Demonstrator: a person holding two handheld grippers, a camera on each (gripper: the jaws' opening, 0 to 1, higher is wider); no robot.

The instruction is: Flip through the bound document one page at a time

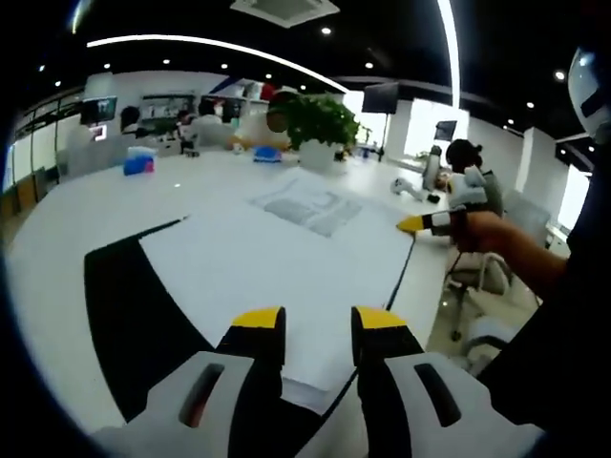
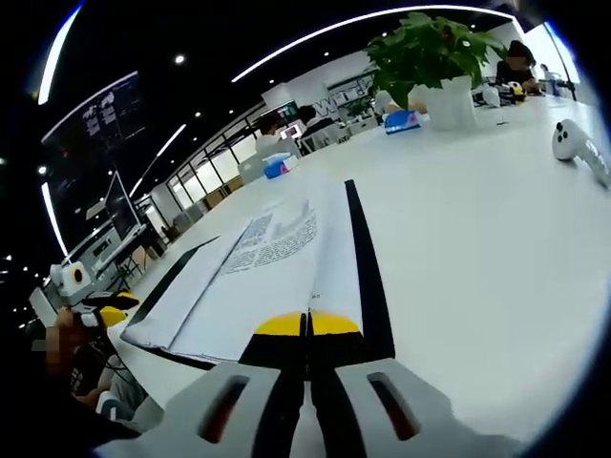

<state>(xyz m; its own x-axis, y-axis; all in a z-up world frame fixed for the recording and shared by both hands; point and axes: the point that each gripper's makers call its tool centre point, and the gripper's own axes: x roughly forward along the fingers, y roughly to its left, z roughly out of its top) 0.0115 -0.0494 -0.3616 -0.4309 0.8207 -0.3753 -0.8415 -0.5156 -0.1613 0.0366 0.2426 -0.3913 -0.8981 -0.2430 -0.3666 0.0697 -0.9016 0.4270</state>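
The bound document (image 1: 286, 258) was laid open and flat on the white table (image 1: 86, 219), black covers poking out along its edges on both sides. Everything else was placed off that document. In the left gripper view, the left gripper (image 1: 318, 324) was held just over the document's near edge with its yellow-tipped jaws set apart, a clear gap between them and nothing pinched in it. Whether the tips were touching the paper couldn't be told.

The right gripper (image 2: 307, 324) was seen with its jaws pressed together on the edge of a page (image 2: 329, 258), which was lifted up off the rest of the document and seen nearly edge-on, right beside the black cover strip. In the left gripper view the same right gripper (image 1: 412, 224) was spotted at the document's far right edge, held in a hand (image 1: 487, 234).

Plenty of bare tabletop was left around the document. A potted plant (image 1: 320, 129) was parked well beyond its far edge, with a blue box (image 1: 138, 164) off past the far left corner and a white device (image 2: 578, 143) well apart on the right side.
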